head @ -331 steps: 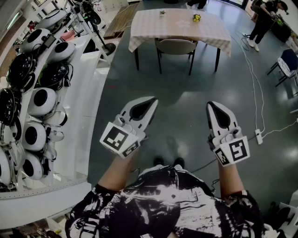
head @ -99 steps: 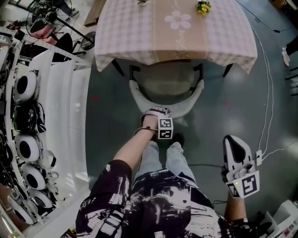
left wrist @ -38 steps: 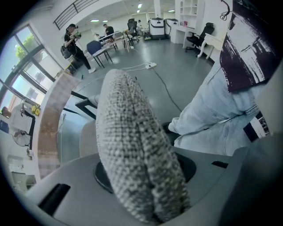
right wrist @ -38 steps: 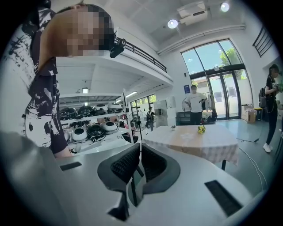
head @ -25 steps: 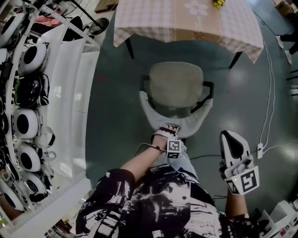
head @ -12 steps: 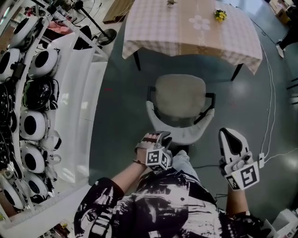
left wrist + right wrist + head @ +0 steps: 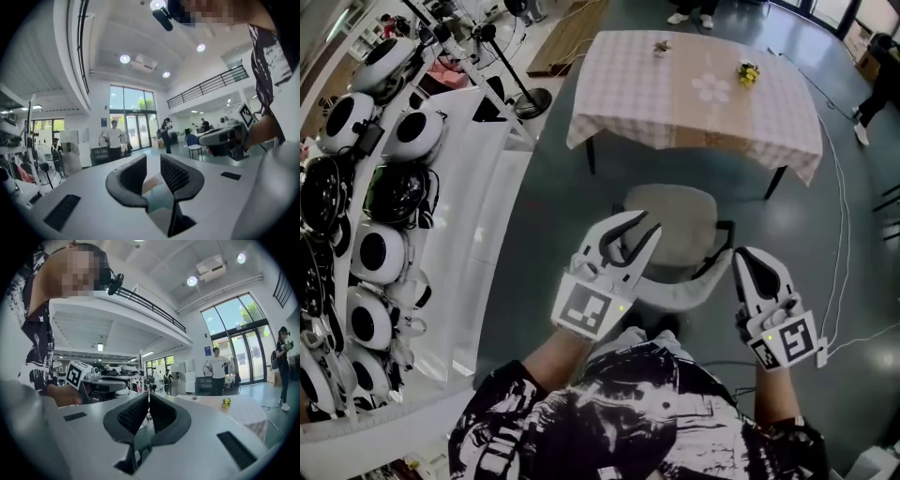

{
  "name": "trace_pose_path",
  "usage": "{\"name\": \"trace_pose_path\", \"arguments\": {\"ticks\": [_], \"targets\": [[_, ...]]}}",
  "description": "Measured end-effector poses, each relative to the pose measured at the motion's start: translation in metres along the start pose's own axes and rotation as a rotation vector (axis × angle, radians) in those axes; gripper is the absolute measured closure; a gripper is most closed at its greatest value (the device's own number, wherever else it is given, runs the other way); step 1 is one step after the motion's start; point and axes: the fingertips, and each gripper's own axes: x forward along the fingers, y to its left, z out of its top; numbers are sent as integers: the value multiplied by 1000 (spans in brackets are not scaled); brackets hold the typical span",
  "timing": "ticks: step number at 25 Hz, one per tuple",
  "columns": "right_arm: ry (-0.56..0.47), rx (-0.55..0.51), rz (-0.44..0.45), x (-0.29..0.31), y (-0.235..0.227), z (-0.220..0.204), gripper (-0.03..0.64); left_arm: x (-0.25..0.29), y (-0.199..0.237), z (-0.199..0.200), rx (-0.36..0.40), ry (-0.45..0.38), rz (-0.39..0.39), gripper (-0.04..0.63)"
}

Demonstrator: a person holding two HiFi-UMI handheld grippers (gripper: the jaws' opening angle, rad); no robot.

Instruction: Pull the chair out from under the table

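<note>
Plainly rounded, cushioned chair (image 7: pixel 670 220); checkered tablecloth (image 7: pixel 628 84).

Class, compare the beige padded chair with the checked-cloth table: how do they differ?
The beige padded chair has a rounded seat; the pink checked-cloth table is rectangular and wider. The chair's seat is bare; the table carries yellow flowers. Both have dark legs and stand on the grey floor.
</note>
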Motion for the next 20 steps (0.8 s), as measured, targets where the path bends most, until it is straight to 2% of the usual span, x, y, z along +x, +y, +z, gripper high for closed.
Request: {"name": "trace_pose_path", "arguments": {"ticks": [5, 8, 14, 20], "targets": [[-75, -57, 26, 15, 11, 47, 604, -7, 8, 63, 51, -97, 5, 519], [-125, -96, 39, 25, 18, 76, 604, -10, 10, 84, 89, -122, -1, 565], [-185, -144, 51, 41, 31, 111, 604, -14, 6, 103, 88, -174, -42, 592], [-184, -157, 44, 46, 34, 120, 612, -11, 0, 108, 52, -176, -76, 594]]}}
